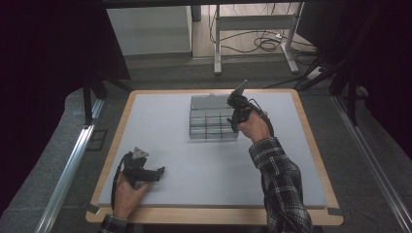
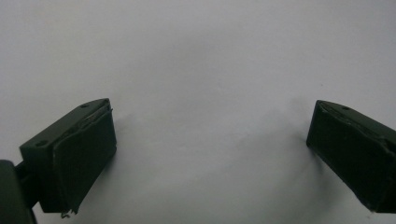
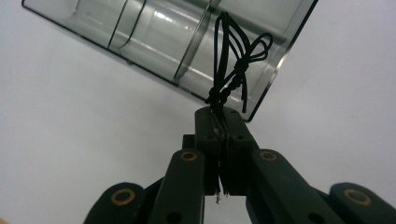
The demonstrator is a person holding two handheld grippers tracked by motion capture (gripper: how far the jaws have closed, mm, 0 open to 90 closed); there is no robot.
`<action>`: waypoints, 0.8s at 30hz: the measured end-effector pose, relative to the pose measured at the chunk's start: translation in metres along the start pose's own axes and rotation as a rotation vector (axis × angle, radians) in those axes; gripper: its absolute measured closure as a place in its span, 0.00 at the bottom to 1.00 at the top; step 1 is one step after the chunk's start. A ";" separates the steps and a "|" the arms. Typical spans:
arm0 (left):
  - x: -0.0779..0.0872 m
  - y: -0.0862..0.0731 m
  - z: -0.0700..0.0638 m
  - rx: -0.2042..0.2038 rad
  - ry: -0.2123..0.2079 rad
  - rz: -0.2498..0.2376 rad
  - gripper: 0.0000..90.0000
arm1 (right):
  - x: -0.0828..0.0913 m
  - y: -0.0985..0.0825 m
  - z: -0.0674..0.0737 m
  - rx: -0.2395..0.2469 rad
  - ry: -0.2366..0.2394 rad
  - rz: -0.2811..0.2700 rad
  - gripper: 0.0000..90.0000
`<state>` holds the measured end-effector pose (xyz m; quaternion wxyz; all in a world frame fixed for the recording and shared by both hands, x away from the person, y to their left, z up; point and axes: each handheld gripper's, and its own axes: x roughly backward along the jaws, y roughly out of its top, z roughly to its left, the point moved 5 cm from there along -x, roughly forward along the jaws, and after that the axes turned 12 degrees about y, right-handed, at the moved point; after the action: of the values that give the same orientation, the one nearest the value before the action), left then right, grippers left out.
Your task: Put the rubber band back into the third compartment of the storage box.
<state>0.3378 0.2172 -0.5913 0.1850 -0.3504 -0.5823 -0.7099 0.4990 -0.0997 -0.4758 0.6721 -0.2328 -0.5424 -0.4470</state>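
Right gripper (image 3: 223, 140) carrying a knotted black cord (image 3: 236, 65) to the clear divided box (image 3: 140, 32).

My right gripper's jaws are pinched tight on the cord's twisted tail, and its loops hang over the box's near corner compartment, so I judge the pickup done and the drop into a compartment still to come. From the high view I see that gripper (image 1: 236, 114) at the box's (image 1: 212, 119) right edge, while my left gripper (image 1: 158, 172) rests well apart from the box, toward my side of the tabletop (image 1: 160, 131). Only the right gripper view lets me make out the cord itself; the left gripper view shows its jaws spread wide over bare surface, with nothing between them.
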 end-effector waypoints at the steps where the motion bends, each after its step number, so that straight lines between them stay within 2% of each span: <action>1: 0.000 0.000 0.000 0.000 0.000 0.000 0.01 | -0.001 0.002 -0.001 -0.003 -0.002 -0.001 0.95; 8: 0.000 0.000 0.000 -0.001 0.001 0.001 0.01 | -0.006 0.013 -0.006 -0.015 -0.008 -0.021 0.95; 24: 0.000 0.000 0.000 -0.001 0.001 0.001 0.01 | -0.030 0.038 -0.022 -0.023 -0.021 -0.059 0.95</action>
<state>0.3378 0.2175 -0.5913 0.1853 -0.3505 -0.5817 -0.7103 0.5426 -0.0877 -0.5038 0.6502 -0.2292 -0.5510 -0.4702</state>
